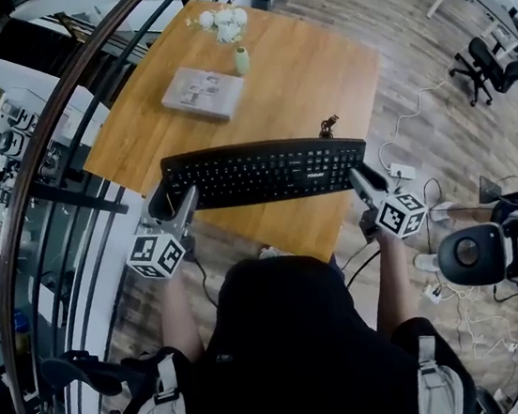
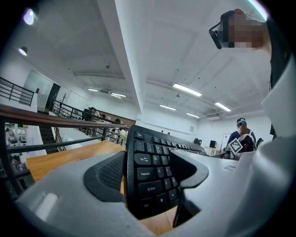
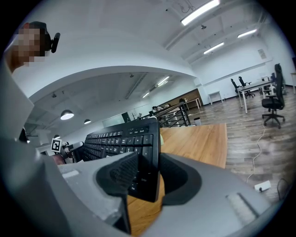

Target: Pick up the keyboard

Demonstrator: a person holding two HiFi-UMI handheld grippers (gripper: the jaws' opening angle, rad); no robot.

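Note:
The black keyboard (image 1: 264, 172) is held by its two short ends over the near part of the wooden table (image 1: 318, 80), keys tipped toward me. My left gripper (image 1: 175, 203) is shut on its left end. In the left gripper view, the keyboard (image 2: 152, 152) stands on edge, and the left gripper (image 2: 148, 173) has both dark pads pressed against it. My right gripper (image 1: 362, 181) is shut on the right end. The right gripper view shows the keyboard's (image 3: 125, 139) end edge clamped between the pads of the right gripper (image 3: 150, 173).
A flat grey book (image 1: 203, 93), a small green vase (image 1: 240, 59) with white flowers and a small dark object (image 1: 328, 127) lie farther back on the table. A curved railing (image 1: 58, 114) runs along the left. Cables (image 1: 406, 172) and office chairs (image 1: 491, 66) stand at the right.

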